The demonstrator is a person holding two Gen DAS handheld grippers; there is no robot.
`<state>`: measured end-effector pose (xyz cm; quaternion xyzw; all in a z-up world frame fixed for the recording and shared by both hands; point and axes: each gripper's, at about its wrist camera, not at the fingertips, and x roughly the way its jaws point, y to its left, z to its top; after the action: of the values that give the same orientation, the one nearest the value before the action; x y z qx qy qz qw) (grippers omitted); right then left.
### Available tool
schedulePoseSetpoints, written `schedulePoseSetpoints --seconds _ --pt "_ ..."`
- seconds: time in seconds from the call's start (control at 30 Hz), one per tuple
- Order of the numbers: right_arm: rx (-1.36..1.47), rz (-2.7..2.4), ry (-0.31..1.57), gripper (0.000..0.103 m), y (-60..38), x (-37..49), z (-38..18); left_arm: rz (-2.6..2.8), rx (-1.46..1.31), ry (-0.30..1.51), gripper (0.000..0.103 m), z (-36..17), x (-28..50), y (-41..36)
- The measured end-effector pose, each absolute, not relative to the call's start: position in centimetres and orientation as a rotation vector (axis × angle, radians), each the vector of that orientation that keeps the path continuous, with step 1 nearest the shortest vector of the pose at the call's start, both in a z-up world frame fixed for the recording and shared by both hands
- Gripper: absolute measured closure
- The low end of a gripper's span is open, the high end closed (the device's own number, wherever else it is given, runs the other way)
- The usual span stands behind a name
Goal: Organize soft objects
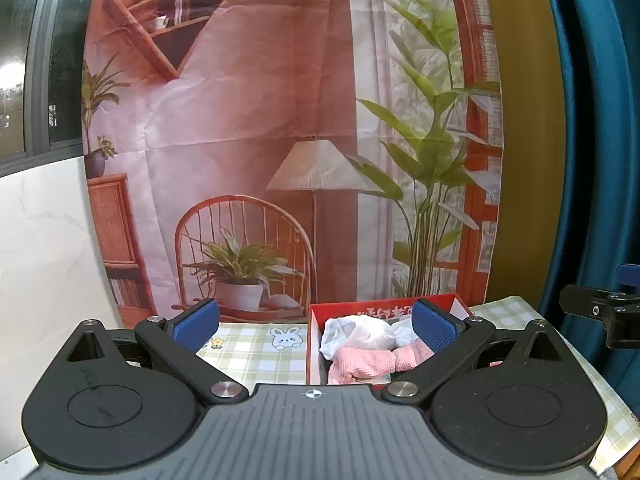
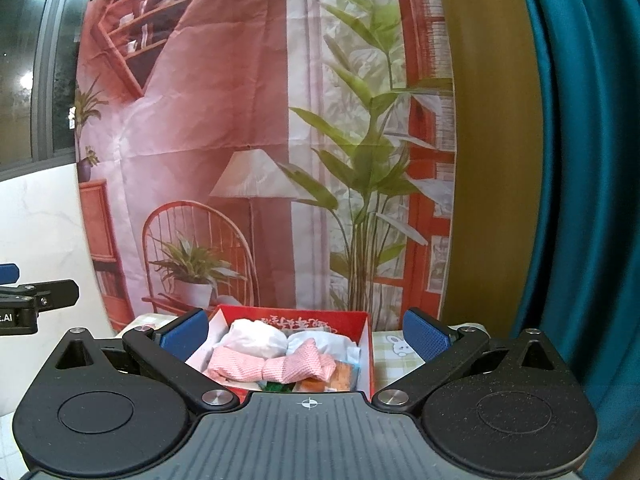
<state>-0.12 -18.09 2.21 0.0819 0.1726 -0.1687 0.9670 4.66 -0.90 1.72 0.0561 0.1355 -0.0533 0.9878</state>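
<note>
Your left tool [image 1: 315, 326] and right tool [image 2: 307, 332] both gape empty above the worktop [image 1: 256, 354], since the pink cloth [image 2: 276, 364] and white bundle [image 2: 256, 338] already sit in the red box [image 2: 370, 344]

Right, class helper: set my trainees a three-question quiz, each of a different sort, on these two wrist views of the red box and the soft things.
1. True or false: both grippers are shut on cloth.
2. Multiple choice: the pink cloth lies A) on the tablecloth B) in the red box C) in the right gripper.
3. What animal is printed on the tablecloth?

Key: 1 false, the left gripper and the right one are open and empty. 2 B. 3 a rabbit.
</note>
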Motion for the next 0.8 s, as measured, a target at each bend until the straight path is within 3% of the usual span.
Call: schedulePoseSetpoints --seconds 0.8 --pt "0.164 -0.342 0.352 0.0 -18.23 -0.4 2.28 -0.115 0.104 0.262 0.0 1.8 4.22 -0.61"
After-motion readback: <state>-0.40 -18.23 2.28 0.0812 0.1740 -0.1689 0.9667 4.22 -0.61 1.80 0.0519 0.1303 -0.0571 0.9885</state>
